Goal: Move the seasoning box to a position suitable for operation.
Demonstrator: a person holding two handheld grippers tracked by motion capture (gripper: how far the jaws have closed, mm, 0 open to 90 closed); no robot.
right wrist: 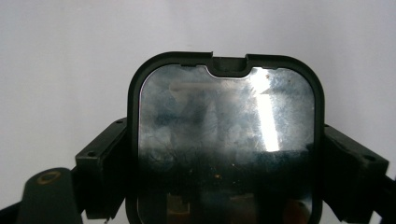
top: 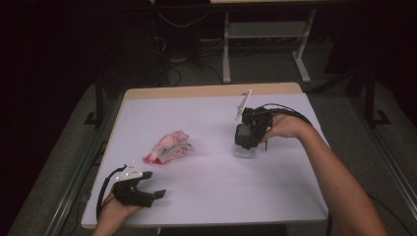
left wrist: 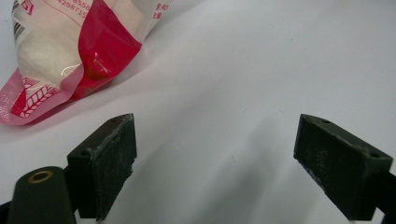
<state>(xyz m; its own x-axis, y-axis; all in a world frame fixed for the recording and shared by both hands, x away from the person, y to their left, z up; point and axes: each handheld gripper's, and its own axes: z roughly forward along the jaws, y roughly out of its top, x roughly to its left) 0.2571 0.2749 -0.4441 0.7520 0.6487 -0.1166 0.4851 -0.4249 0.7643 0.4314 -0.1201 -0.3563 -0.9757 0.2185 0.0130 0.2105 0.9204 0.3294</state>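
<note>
- The right gripper (top: 246, 142) points down at a small clear container (top: 244, 150) on the right half of the white counter (top: 211, 196), its jaws set wide against the two opposite sides of the black-rimmed lid (right wrist: 225, 140), clamped on it as far as the right gripper view lets me judge
- The container looks rigid, probably hard plastic: light, smooth and a little slippery, so a squeeze across the straight flanks of the rounded-square lid seems the safest hold; the notch at the lid's far edge is best avoided
- The glossy lid carries glare and smears, no readable writing
- The left gripper (top: 147, 194) rests near the counter's front left edge, jaws apart with nothing between them
- Just beyond it lies a red-and-white plastic pouch (left wrist: 70, 51), soft and crinkly; printed digits and a barcode edge show, too cropped to read
</note>
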